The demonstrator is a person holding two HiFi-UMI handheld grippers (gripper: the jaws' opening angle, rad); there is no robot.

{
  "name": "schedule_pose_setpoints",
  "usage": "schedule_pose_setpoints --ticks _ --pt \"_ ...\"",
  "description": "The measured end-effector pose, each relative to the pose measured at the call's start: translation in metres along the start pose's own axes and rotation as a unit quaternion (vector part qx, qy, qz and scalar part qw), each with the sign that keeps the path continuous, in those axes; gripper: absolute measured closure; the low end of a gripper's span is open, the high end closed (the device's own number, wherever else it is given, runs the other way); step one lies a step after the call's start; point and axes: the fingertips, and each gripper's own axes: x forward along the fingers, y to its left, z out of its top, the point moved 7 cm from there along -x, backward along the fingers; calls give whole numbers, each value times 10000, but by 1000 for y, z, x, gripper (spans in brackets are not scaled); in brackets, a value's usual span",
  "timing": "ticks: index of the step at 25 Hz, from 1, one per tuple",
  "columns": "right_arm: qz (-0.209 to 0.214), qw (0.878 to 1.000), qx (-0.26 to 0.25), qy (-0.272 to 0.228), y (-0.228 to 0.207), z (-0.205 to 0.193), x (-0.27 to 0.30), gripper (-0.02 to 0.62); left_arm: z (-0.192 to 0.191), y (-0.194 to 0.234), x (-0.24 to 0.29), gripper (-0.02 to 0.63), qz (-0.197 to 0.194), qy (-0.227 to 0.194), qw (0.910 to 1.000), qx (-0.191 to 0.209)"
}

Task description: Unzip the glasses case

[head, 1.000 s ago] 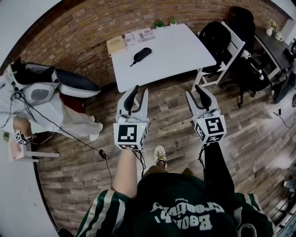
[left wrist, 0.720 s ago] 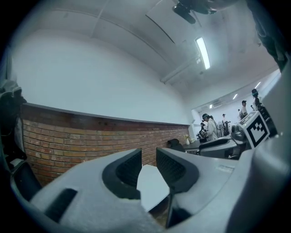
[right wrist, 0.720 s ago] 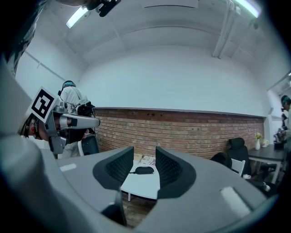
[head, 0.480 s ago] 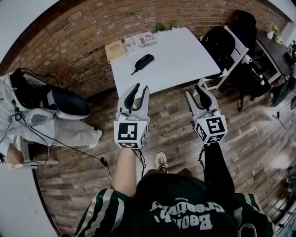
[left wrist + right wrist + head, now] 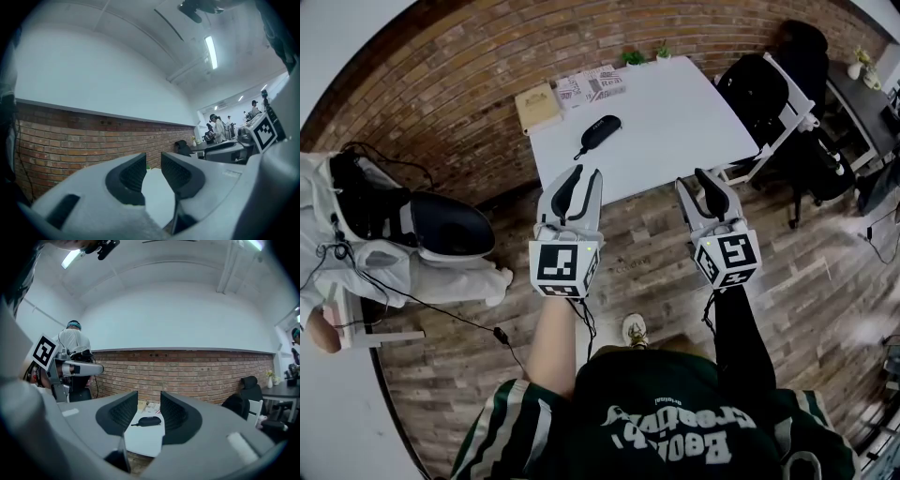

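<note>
**Both grippers empty, short of the worktop**

The case (image 5: 600, 132) lies flat on the white worktop (image 5: 684, 122), toward its left side, with nothing touching it. A thin strap trails from the end nearer the person. The zip is too small to make out.

The left gripper (image 5: 581, 180) and the right gripper (image 5: 694, 184) are held side by side over the wood floor (image 5: 647, 253), pointing level at the worktop's near edge and well apart from the case. The left jaws stand a little apart with nothing between them. The right jaws also stand apart and grip nothing; the right gripper view shows the case far off through the gap.

A tan book (image 5: 537, 106) and some papers (image 5: 592, 84) sit at the worktop's far edge by the brick wall (image 5: 469, 84). A chair (image 5: 773, 94) stands at its right.
</note>
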Motion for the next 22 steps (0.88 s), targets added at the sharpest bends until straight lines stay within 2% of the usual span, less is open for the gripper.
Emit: schedule_pose_setpoints --ticks 9,22 --pt "15 10000 26 11 1 -4 24 430 -6 24 11 511 77 14 10000 -17" --pt "33 10000 8 -19 6 -4 36 430 -7 38 11 511 128 -29 9999 -31"
